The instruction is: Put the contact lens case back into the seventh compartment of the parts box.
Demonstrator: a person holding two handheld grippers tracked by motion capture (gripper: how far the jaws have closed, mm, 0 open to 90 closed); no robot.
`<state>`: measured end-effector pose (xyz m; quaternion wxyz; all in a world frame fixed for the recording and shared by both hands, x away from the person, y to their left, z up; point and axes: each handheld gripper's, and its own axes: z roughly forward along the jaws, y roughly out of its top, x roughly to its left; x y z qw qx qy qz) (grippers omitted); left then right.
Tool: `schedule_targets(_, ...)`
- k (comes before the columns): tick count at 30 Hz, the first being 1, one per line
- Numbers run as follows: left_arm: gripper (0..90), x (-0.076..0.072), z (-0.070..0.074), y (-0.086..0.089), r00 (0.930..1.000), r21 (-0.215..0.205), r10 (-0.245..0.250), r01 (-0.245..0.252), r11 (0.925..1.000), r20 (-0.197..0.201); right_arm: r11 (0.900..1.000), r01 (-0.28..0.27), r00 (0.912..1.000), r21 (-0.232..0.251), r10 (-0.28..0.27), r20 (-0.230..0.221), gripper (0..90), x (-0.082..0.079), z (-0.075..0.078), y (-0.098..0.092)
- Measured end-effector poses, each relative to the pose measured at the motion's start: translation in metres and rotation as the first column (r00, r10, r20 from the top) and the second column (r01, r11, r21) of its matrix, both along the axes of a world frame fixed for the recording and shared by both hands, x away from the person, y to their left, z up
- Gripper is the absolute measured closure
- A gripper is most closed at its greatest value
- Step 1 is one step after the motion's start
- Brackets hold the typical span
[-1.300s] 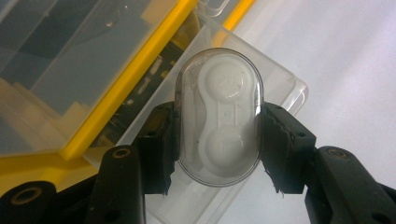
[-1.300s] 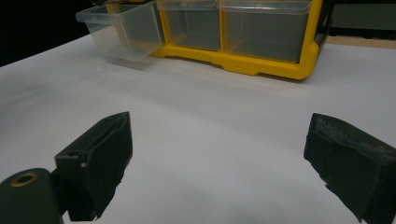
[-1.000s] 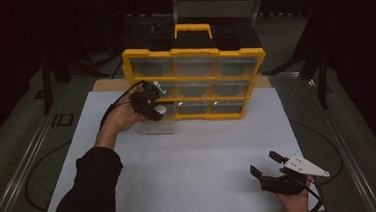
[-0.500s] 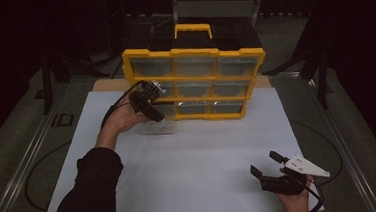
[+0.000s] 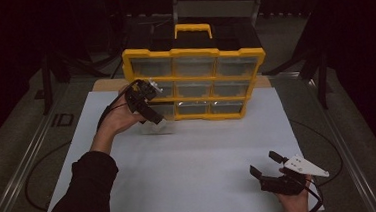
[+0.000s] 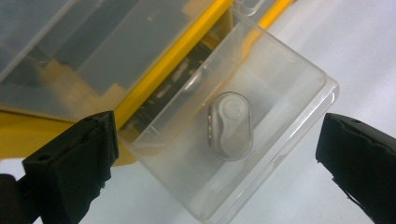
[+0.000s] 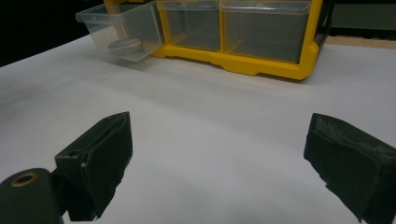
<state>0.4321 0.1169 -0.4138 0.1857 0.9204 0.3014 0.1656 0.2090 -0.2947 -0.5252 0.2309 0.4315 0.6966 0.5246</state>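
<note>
Right gripper [image 5: 269, 166]: nearest the person, well in front of the yellow drawer cabinet [image 5: 194, 83], resting low over the white table [image 5: 190, 161]; jaws wide, nothing between them.
Left gripper [image 5: 148, 106]: at the cabinet's lower left corner; jaws have just been opening and stand wide, straddling the clear drawer [image 6: 233, 135] without pressing it.
Clear drawer: pulled out of the cabinet's bottom left slot; its near corner is cut off in the left gripper view.
Small rounded piece [image 6: 229, 125]: lying in the drawer; translucent and blurred, hard to identify.
Cabinet's other drawers: contents too dim to make out.
</note>
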Motion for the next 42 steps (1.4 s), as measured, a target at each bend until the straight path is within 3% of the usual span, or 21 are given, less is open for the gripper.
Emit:
schedule_targets(6, 0.2, -0.014, 0.003, 0.008, 0.9982, -0.062, 0.005, -0.001, 0.9981, 0.060, 1.000, -0.002, 1.0000, 0.002, 0.002, 0.000, 7.8, 0.000, 0.000, 0.000)
schedule_targets(10, 0.3, -0.028, 0.000, 0.017, 0.9937, -0.077, 0.012, -0.003, 0.9971, 0.112, 1.000, -0.002, 1.0000, 0.001, 0.002, 0.000, 7.8, 0.000, 0.000, 0.000)
schedule_targets(14, 0.3, -0.042, -0.002, 0.030, 0.9892, -0.123, 0.035, -0.018, 0.9923, 0.143, 1.000, -0.005, 1.0000, -0.004, 0.005, 0.002, 7.8, 0.000, 0.000, 0.002)
schedule_targets(20, 0.3, -0.069, -0.014, 0.048, 0.9749, -0.183, 0.072, -0.033, 0.9825, 0.211, 1.000, -0.006, 1.0000, -0.006, 0.006, 0.005, 7.8, 0.000, 0.000, 0.002)
schedule_targets(24, 0.3, -0.086, -0.022, 0.061, 0.9676, -0.236, 0.104, -0.048, 0.9706, 0.230, 1.000, -0.009, 0.9999, -0.008, 0.009, 0.010, 7.8, -0.001, 0.000, 0.004)
schedule_targets(26, 0.3, -0.095, -0.025, 0.067, 0.9602, -0.266, 0.117, -0.047, 0.9628, 0.254, 1.000, -0.010, 0.9999, -0.011, 0.010, 0.007, 7.8, -0.001, 0.000, 0.004)
schedule_targets(29, 0.3, -0.109, -0.029, 0.076, 0.9455, -0.334, 0.146, -0.043, 0.9416, 0.291, 1.000, -0.013, 0.9998, -0.012, 0.013, 0.013, 7.8, -0.001, 0.000, 0.005)
schedule_targets(33, 0.3, -0.125, -0.037, 0.086, 0.9327, -0.392, 0.179, -0.045, 0.9187, 0.313, 1.000, -0.010, 0.9998, -0.011, 0.011, 0.018, 7.8, -0.001, 0.000, 0.006)
schedule_targets(36, 0.3, -0.136, -0.045, 0.092, 0.9196, -0.408, 0.203, -0.052, 0.9117, 0.337, 1.000, -0.011, 0.9998, -0.011, 0.011, 0.019, 7.8, -0.002, 0.000, 0.007)
schedule_targets(38, 0.3, -0.142, -0.051, 0.096, 0.9179, -0.420, 0.215, -0.060, 0.9054, 0.333, 1.000, -0.016, 0.9997, -0.015, 0.016, 0.020, 7.8, -0.002, 0.000, 0.008)
schedule_targets(40, 0.3, -0.148, -0.056, 0.101, 0.9094, -0.423, 0.227, -0.064, 0.9040, 0.349, 1.000, -0.022, 0.9996, -0.020, 0.022, 0.020, 7.8, -0.001, 0.000, 0.009)
schedule_targets(42, 0.3, -0.153, -0.062, 0.106, 0.9037, -0.449, 0.242, -0.064, 0.8914, 0.353, 0.999, -0.025, 0.9994, -0.026, 0.026, 0.023, 7.8, -0.001, 0.000, 0.011)
